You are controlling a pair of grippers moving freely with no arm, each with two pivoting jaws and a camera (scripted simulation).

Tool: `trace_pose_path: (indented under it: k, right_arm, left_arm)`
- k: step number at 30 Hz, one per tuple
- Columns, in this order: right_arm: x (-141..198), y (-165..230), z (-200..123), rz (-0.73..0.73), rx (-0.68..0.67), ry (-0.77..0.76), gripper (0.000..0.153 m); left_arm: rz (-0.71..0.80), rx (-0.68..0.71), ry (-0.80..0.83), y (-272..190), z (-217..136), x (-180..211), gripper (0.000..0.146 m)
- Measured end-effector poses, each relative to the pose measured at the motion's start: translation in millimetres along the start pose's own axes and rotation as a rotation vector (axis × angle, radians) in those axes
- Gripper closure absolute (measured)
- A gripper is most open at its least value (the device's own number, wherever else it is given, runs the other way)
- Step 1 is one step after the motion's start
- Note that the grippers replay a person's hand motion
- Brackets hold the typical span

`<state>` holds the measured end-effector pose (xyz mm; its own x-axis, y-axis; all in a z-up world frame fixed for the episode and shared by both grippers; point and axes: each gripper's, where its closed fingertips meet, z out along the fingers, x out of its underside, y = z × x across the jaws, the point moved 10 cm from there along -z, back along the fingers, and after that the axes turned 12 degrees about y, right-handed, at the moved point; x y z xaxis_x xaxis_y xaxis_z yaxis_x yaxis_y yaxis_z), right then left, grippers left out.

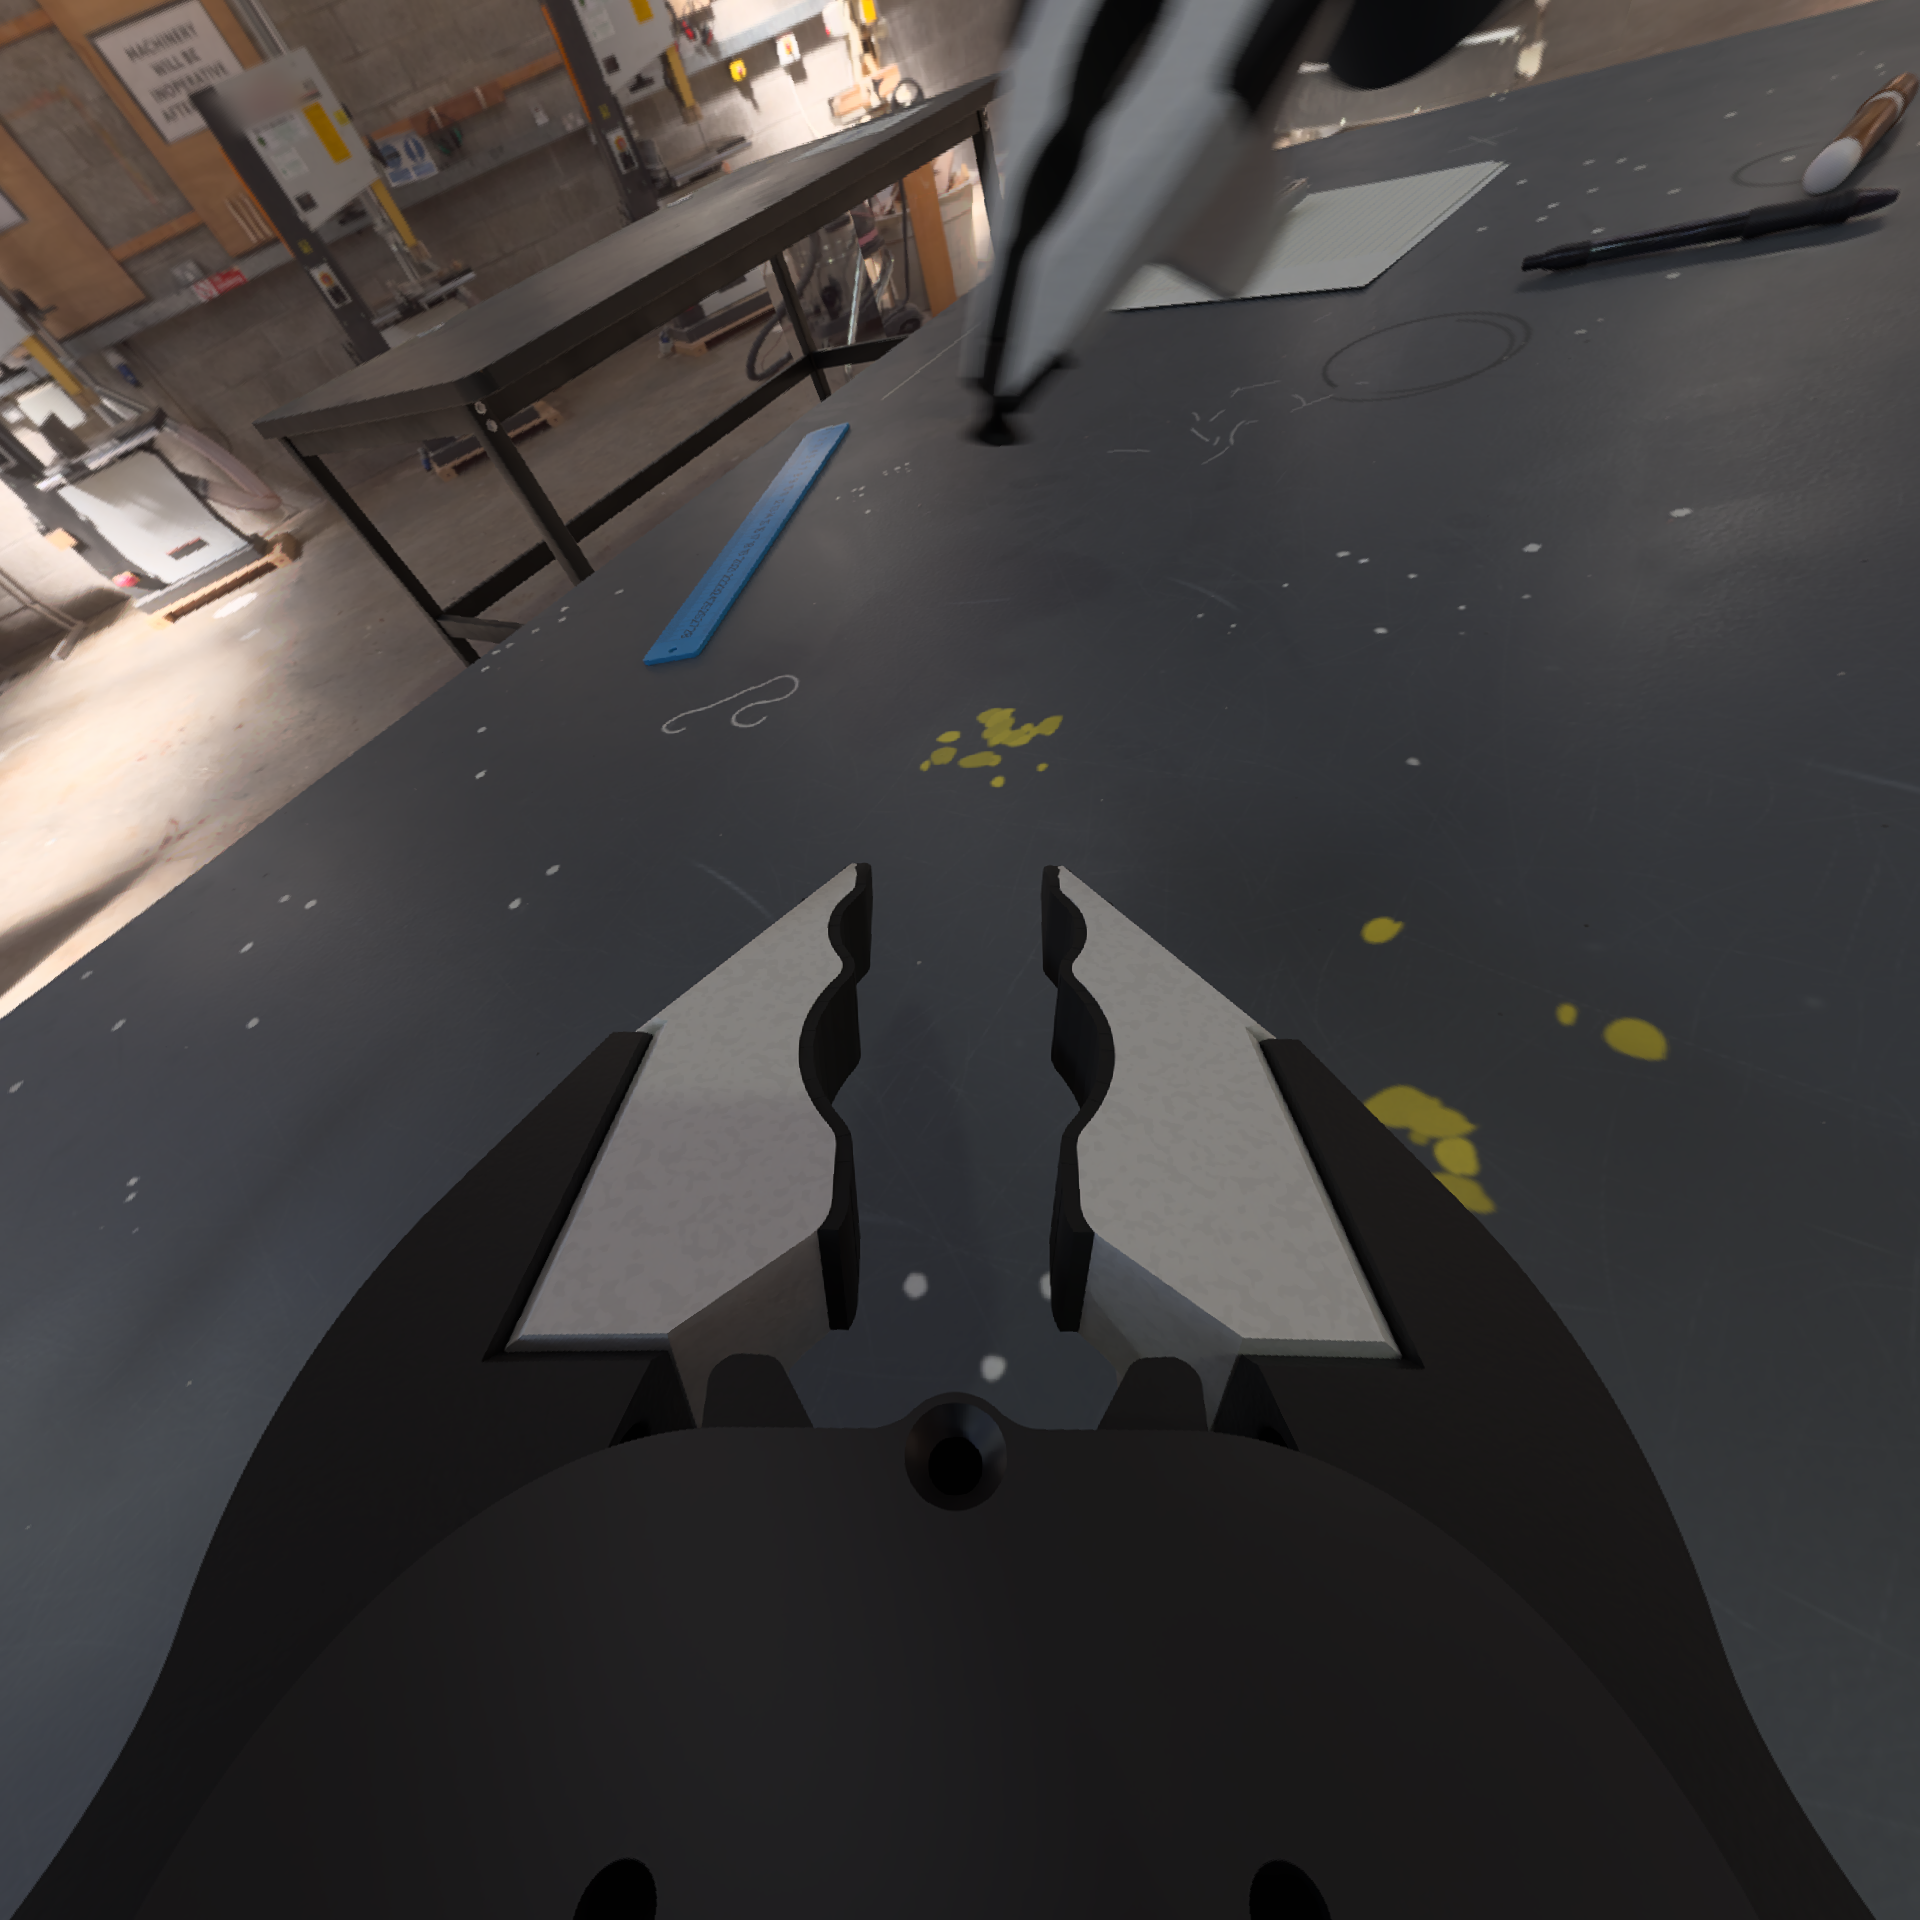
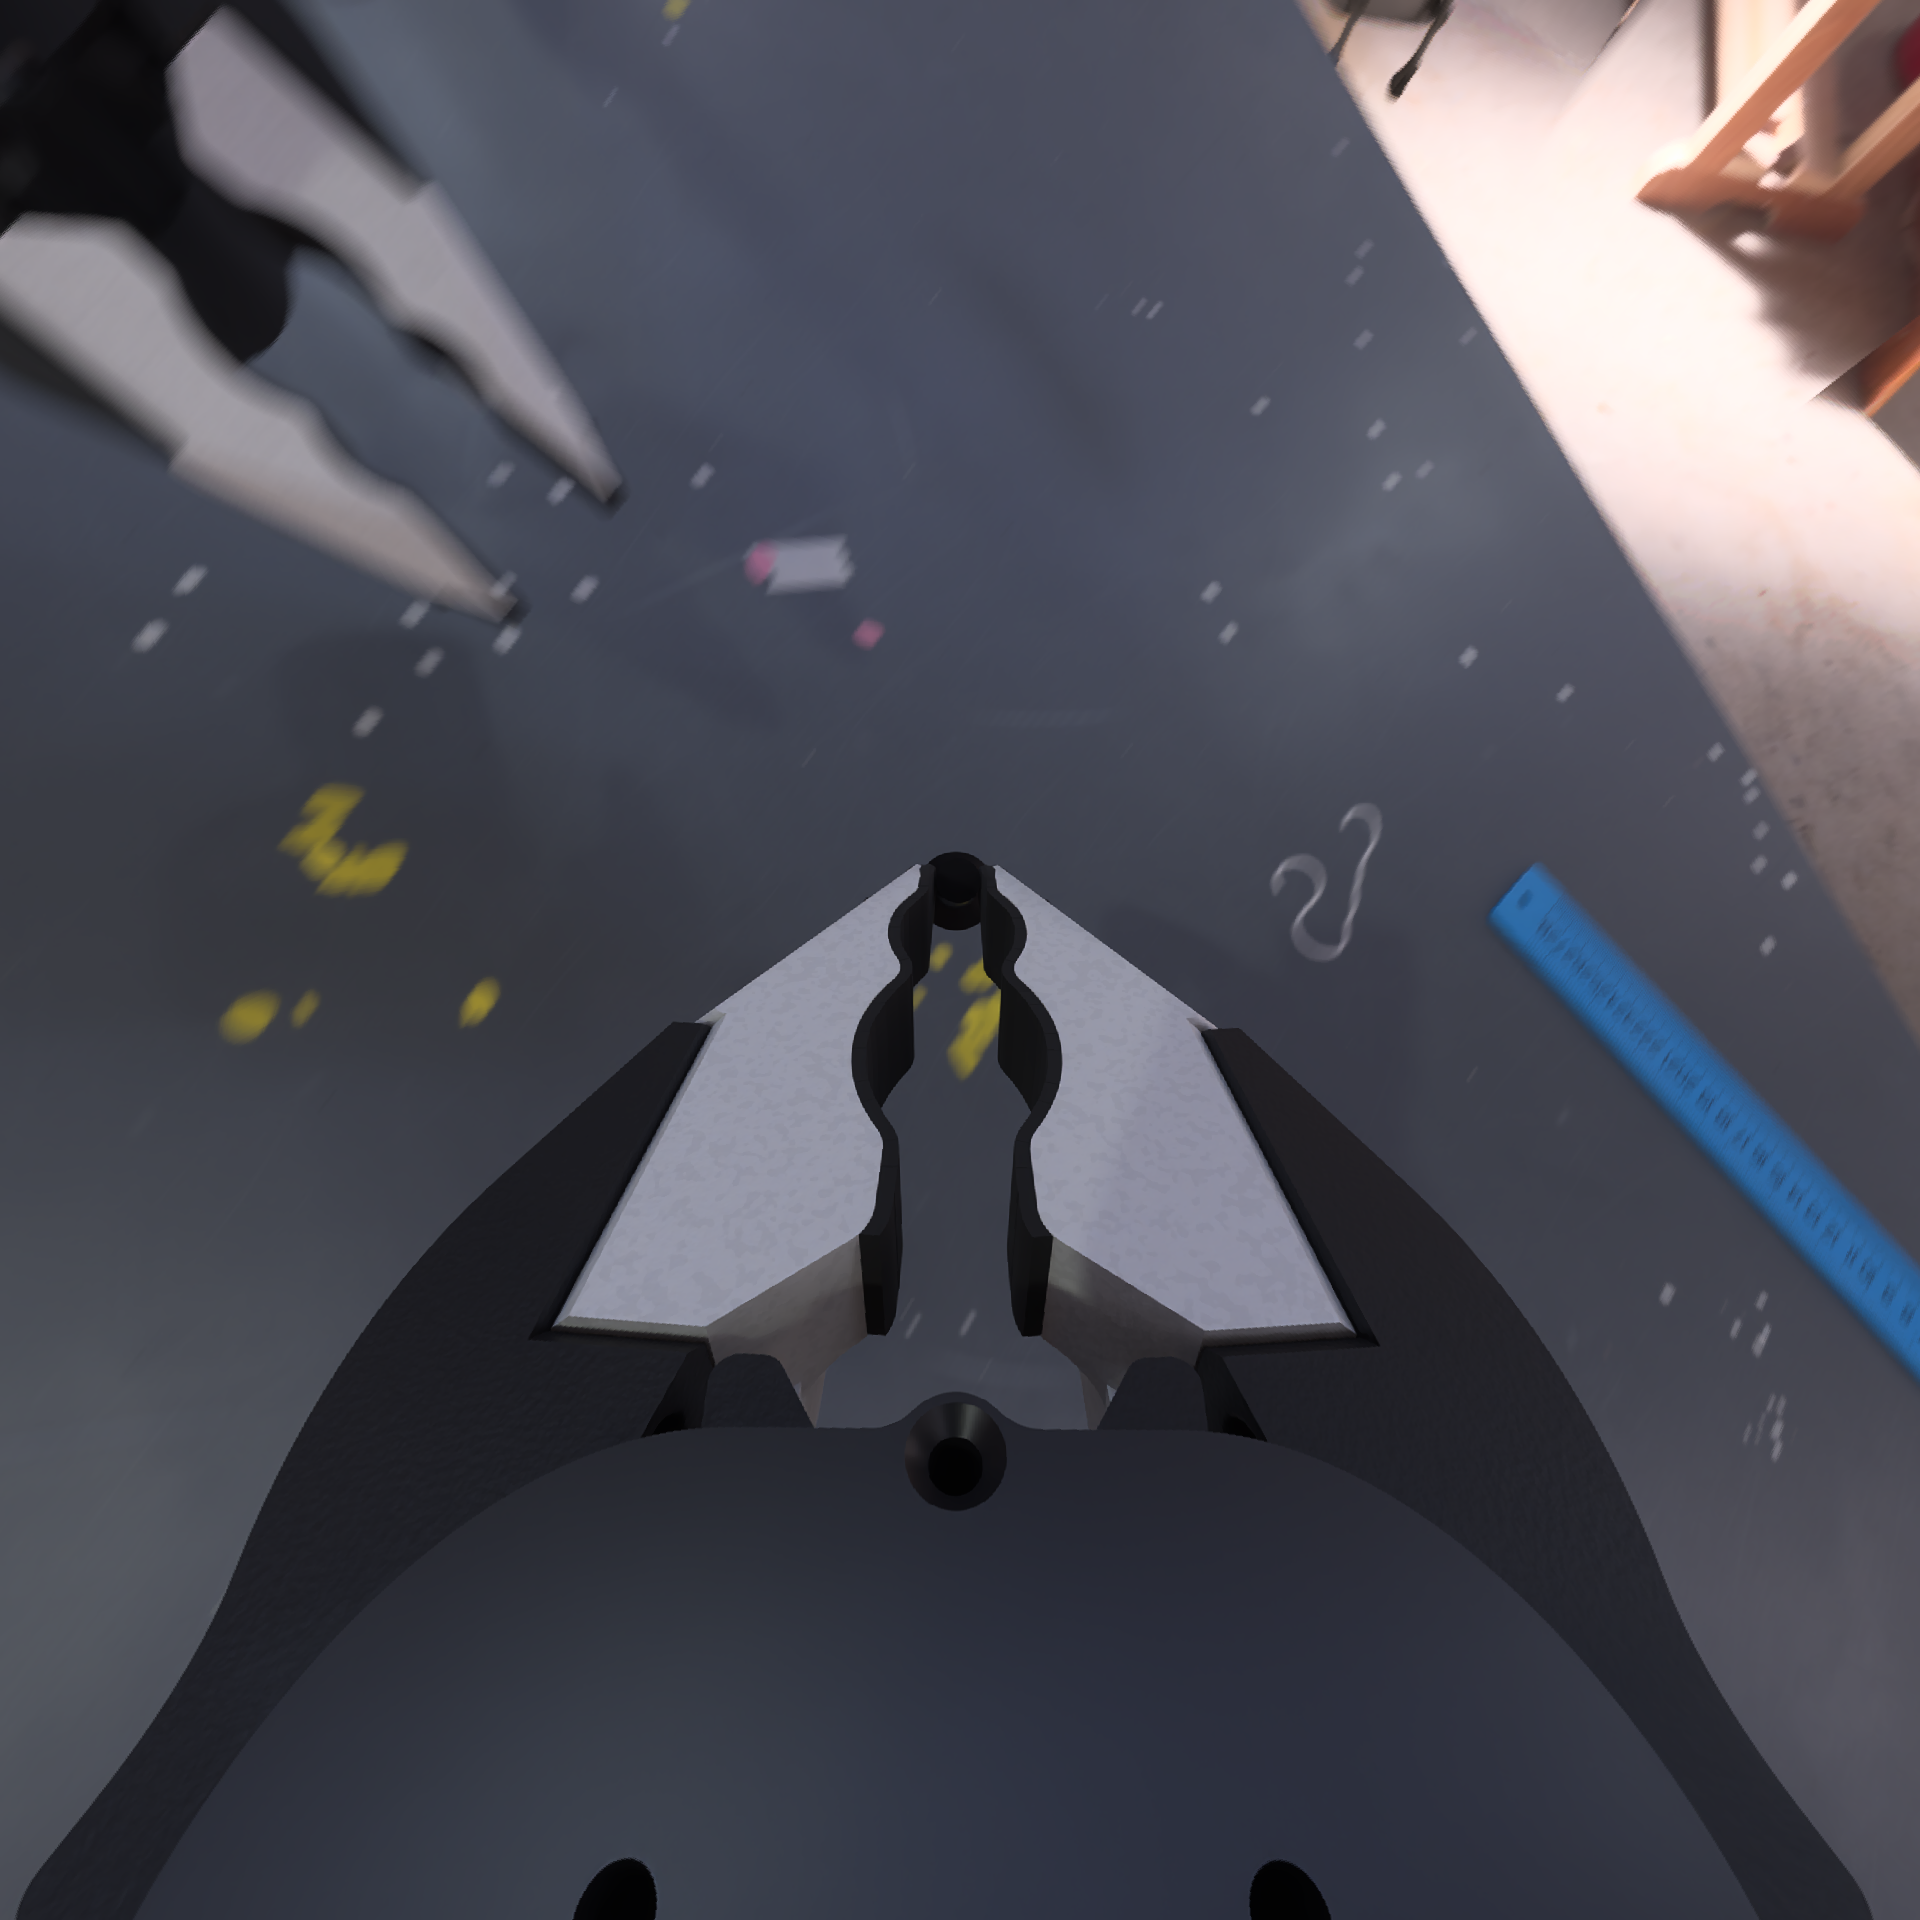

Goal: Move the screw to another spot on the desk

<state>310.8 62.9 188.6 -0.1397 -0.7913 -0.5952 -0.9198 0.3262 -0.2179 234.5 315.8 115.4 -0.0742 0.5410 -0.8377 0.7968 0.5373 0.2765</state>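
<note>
The right hand-held gripper (image 2: pixel 957 883) has its grey fingers closed almost to contact at the tips, clamping a small black screw (image 2: pixel 956 891) between them. In the left wrist view, the same hand-held gripper points steeply down, and the screw (image 1: pixel 997 426) sits at its tips, at or just above the dark grey, paint-flecked surface (image 1: pixel 1351 727); contact with the surface cannot be determined.

The left hand-held gripper (image 1: pixel 956 883) has its fingers parted with a clear gap and nothing between them. It sits low over the surface, well apart from the screw.

A flat blue plastic ruler (image 1: pixel 750 542) lies near the surface's edge, beside the screw. A white lined notepad (image 1: pixel 1340 234), a black pen (image 1: pixel 1709 231) and a brown-handled tool with a white tip (image 1: pixel 1860 130) lie farther off. Yellow paint spots (image 1: pixel 992 740) mark the surface between the two hand-held grippers.
</note>
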Motion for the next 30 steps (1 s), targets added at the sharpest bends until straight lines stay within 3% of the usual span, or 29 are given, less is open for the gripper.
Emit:
trace_pose_path:
  k: [4,10,15,26,30]
  right_arm:
    - [53.3,54.4,-20.8,-0.048,-0.076,0.078,0.145]
    - [81.1,115.8,7.6,-0.122,-0.187,0.141,0.145]
    - [81.7,119.4,23.9,-0.169,-0.188,0.218,0.145]
    - [91.3,113.3,23.3,-0.124,-0.136,0.213,0.144]
    - [90.9,109.3,19.3,-0.096,-0.131,0.156,0.124]
  left_arm:
    - [0.000,0.015,-0.010,-2.7,0.2,-0.9,0.114]
    - [0.009,0.053,-0.045,-6.8,1.3,0.1,0.114]
    - [0.017,0.030,-0.044,-7.5,-0.5,-0.5,0.114]
    - [0.002,0.059,-0.029,-7.8,4.6,2.5,0.114]
    - [-0.012,0.063,-0.033,-6.4,4.4,2.9,0.114]
